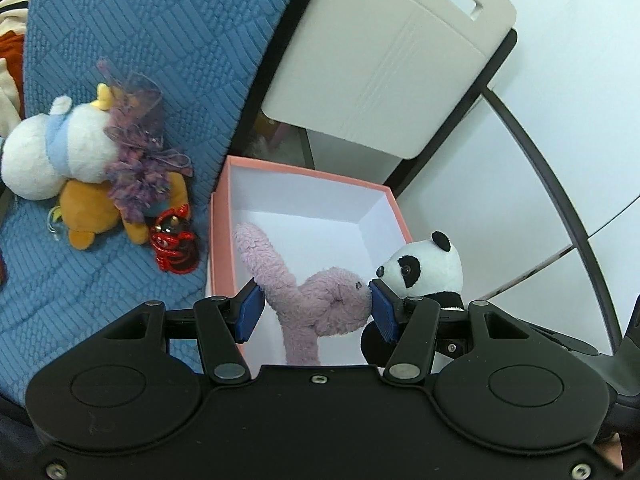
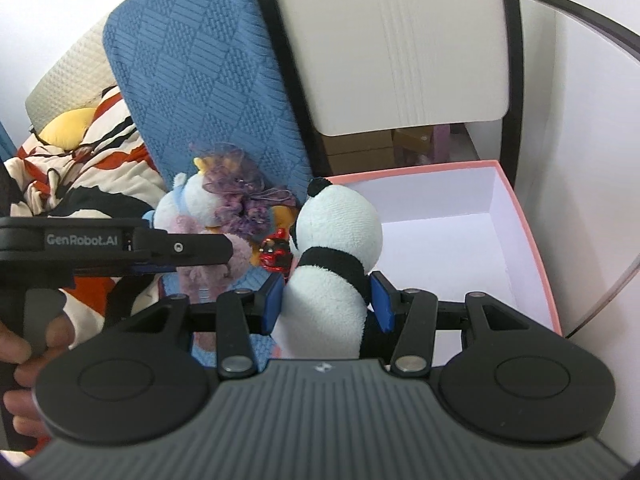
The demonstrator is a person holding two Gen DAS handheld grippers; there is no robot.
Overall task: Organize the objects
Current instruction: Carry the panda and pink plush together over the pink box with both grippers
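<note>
Left gripper (image 1: 316,307) clamps a pink plush rabbit (image 1: 320,300) by the head, held above the open pink box (image 1: 218,216), which stands beside the blue cushion (image 1: 160,40). Right gripper (image 2: 326,300) pinches a plush panda (image 2: 336,248) at the body, near the box rim. Recommendation: bring each toy fully inside the walls, lower it, then release; keep the toys from snagging each other. Both grippers tilt downward, side by side.
</note>
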